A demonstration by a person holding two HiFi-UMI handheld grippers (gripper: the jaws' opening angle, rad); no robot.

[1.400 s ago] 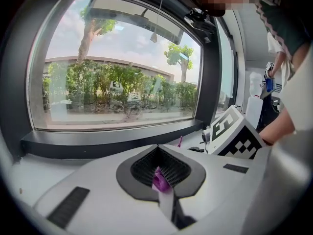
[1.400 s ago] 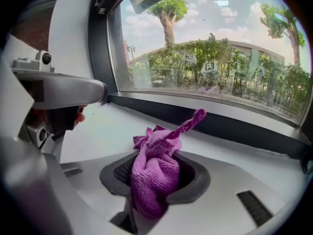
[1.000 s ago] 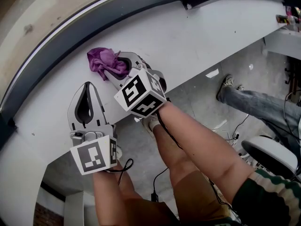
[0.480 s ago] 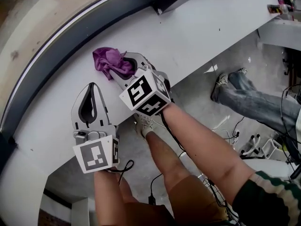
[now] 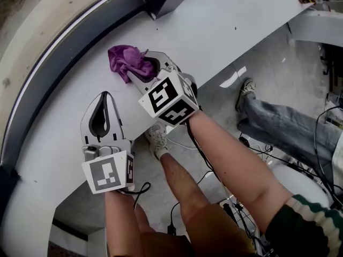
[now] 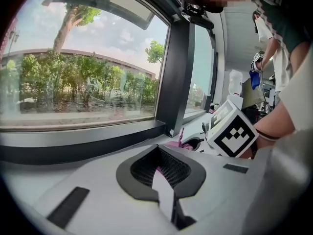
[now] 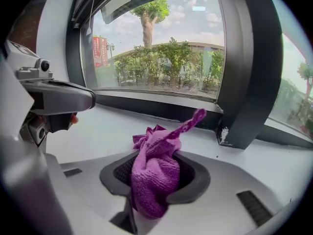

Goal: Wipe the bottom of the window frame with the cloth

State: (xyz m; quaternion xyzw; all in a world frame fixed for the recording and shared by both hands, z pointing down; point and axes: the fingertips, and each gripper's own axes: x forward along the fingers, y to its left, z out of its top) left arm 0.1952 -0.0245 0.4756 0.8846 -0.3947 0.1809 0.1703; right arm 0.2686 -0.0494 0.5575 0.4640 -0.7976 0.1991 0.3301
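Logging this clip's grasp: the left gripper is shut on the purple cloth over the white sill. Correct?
No. It is the right gripper that is shut on the cloth over the sill; the right gripper view shows it.

No word, brand or number can be read anywhere. The white cube (image 5: 107, 174) on the left hand-held gripper (image 5: 102, 96), at lower left of the head view, carries black-and-white square marker patterns, blocky codes without letters. The white cube (image 5: 168, 99) on the right hand-held gripper (image 5: 138, 67), at the centre of that view, bears the same kind of pattern. At upper left of the right gripper view, a red sign (image 7: 100, 50) stands outside beyond the glass, with print too small to read.
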